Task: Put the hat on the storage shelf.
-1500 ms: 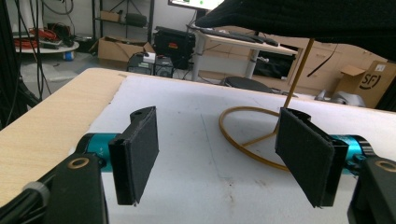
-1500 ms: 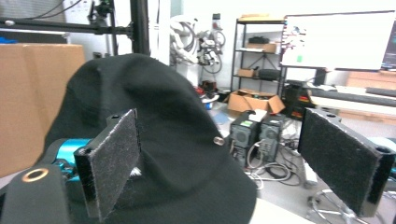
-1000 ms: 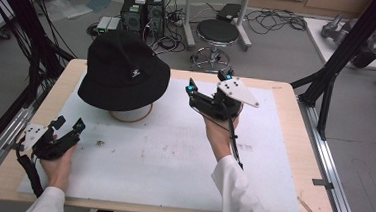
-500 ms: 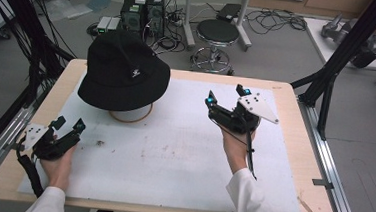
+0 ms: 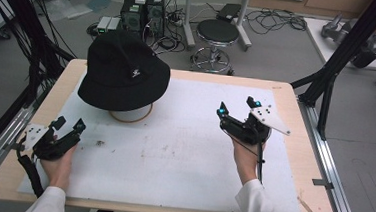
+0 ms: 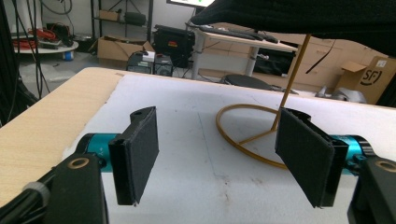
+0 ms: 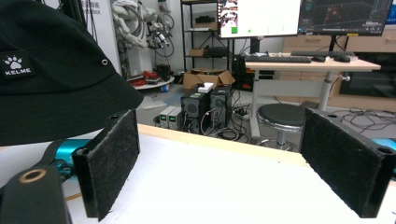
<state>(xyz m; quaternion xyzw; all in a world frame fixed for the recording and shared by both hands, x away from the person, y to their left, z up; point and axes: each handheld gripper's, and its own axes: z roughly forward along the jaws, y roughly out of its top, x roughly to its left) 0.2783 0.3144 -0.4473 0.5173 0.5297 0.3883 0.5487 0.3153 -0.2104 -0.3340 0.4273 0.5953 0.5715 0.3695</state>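
Observation:
A black bucket hat [image 5: 124,71] with a small white logo rests on a thin wooden ring stand [image 5: 131,115] at the back left of the white mat [image 5: 172,160]. In the right gripper view the hat [image 7: 51,70] fills the upper left. In the left gripper view the stand's ring [image 6: 247,130] lies ahead, with the hat's brim [image 6: 299,16] overhead. My left gripper [image 5: 68,126] is open near the table's left front, empty [image 6: 219,158]. My right gripper [image 5: 237,107] is open right of centre, held above the mat and well apart from the hat, with nothing between its pads [image 7: 219,163].
The wooden table's edges [image 5: 287,90] frame the mat. Black frame struts [image 5: 337,56] stand at the right and left back corners. A stool [image 5: 217,35] and computer boxes [image 5: 142,10] sit on the floor behind the table.
My right gripper has moved to the right and toward the front, away from the hat. The left gripper has stayed still.

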